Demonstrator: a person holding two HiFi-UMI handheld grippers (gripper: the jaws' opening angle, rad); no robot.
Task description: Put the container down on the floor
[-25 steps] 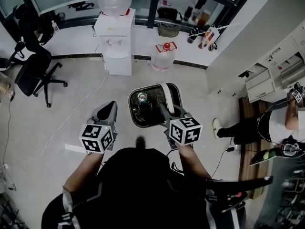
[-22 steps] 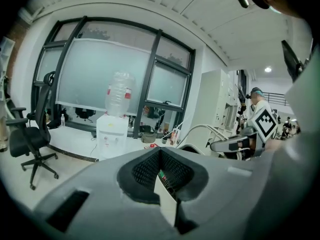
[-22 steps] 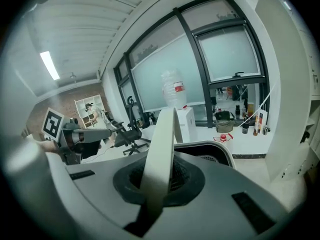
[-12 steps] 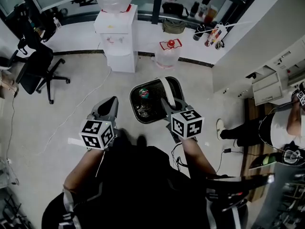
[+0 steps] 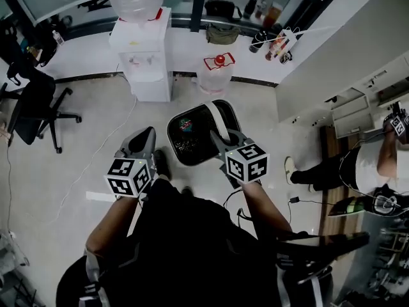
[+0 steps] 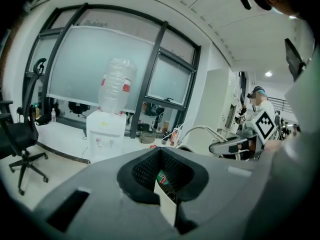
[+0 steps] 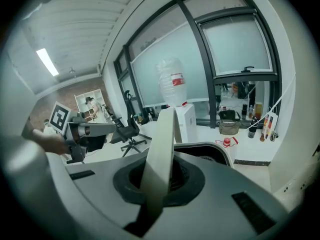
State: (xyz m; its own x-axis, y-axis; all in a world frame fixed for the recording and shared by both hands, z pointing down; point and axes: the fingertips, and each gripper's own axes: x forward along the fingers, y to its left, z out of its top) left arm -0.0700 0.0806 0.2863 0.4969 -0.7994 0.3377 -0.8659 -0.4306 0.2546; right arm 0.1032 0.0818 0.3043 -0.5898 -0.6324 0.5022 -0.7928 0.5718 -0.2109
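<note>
The container is a black mesh basket with a white strap handle and a colourful item inside. It hangs off the floor just in front of me. My right gripper is shut on the handle, and in the right gripper view the white handle runs up between the closed jaws above the basket's rim. My left gripper stays to the left of the basket, apart from it, with its jaws together and nothing in them. The left gripper view sees the right gripper off to the right.
A white water dispenser stands ahead by the window ledge, with a spare water jug beside it. An office chair is at the left. Another person sits at the right by white cabinets. A shoe is under the left gripper.
The hold on the handle is unchanged and both grippers keep their places. The room has slid right in the head view, and a shoe has stepped forward beside the basket.
</note>
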